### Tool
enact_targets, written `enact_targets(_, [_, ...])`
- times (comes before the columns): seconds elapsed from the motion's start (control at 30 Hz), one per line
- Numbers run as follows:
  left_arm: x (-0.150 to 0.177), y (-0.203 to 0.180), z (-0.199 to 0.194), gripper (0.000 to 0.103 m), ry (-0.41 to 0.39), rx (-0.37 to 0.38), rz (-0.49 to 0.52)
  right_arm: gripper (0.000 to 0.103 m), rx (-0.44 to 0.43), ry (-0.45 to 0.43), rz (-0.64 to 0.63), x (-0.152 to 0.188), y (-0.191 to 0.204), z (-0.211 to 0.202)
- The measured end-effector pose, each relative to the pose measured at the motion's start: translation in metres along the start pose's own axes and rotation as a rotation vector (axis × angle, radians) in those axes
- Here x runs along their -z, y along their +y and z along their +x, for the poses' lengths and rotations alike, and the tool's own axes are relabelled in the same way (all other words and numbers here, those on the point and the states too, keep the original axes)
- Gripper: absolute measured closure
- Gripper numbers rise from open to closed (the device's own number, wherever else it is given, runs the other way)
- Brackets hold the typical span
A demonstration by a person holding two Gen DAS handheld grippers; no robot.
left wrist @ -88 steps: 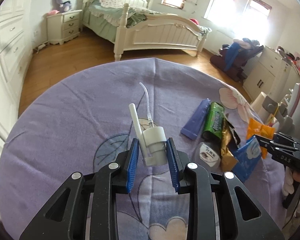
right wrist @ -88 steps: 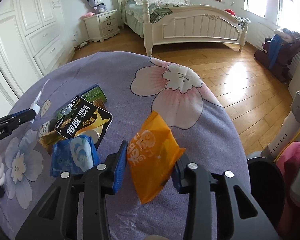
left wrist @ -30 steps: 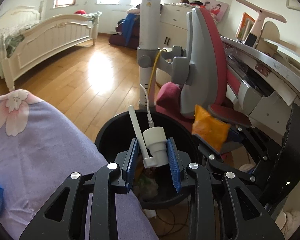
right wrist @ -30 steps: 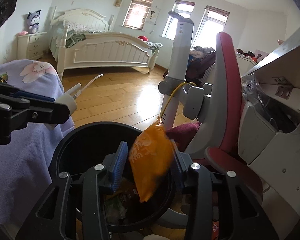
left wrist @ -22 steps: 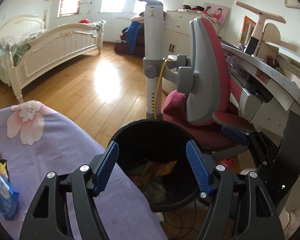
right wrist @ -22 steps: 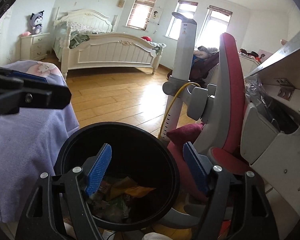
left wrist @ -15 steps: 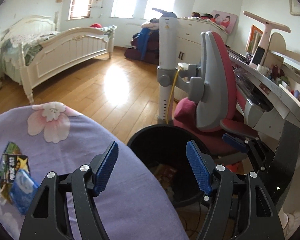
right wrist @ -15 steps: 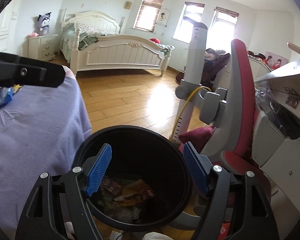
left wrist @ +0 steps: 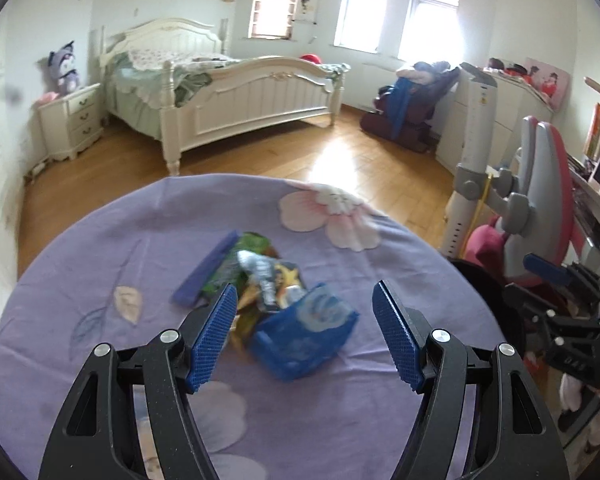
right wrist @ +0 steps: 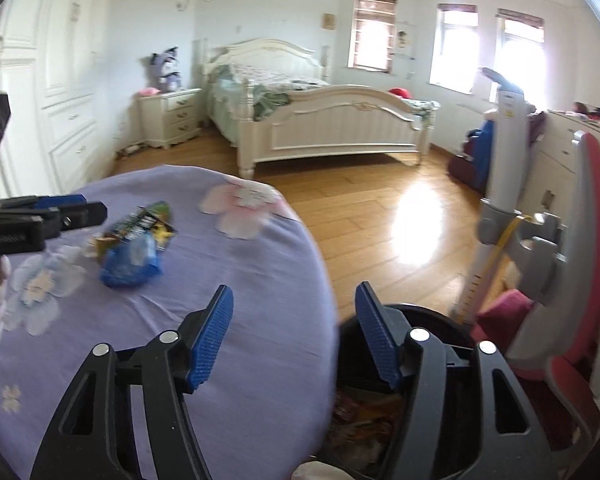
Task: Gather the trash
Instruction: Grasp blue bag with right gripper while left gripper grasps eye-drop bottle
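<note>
A blue packet lies on the purple flowered tablecloth, with a dark snack wrapper, a green wrapper and a purple-blue bar behind it. My left gripper is open and empty, hovering just in front of the blue packet. My right gripper is open and empty, over the table edge and the black trash bin, which holds wrappers. The blue packet and the left gripper also show in the right wrist view.
The black bin stands just off the table's right edge, beside a red and grey chair and a white pole stand. A white bed and wooden floor lie beyond the table.
Both grippers let go of the white pump head and the orange packet into the bin and opened. The left swung back over the table to the wrapper pile; the right turned toward the table edge.
</note>
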State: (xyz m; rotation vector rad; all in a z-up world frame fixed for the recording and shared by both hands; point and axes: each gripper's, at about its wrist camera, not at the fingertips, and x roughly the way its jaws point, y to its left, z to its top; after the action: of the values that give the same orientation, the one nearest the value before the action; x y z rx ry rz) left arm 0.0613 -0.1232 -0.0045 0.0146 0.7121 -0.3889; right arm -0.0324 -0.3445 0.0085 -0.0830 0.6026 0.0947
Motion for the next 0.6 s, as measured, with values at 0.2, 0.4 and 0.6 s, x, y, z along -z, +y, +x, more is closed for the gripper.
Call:
enact_targets(0.2, [0.016, 0.057, 0.003, 0.033, 0.066, -0.071, 0.042, 0.05, -0.212, 0.056, -0.026, -0.026, 0.047, 0.031])
enact_targets(0.4, [0.025, 0.081, 0.017, 0.034, 0.128, -0.03, 0.07, 0.05, -0.315, 0.145, -0.056, -0.04, 0.08, 0.071])
enact_targets(0.6, [0.031, 0.075, 0.038, 0.047, 0.185, -0.013, 0.131, 0.05, -0.353, 0.224, -0.028, -0.041, 0.09, 0.1])
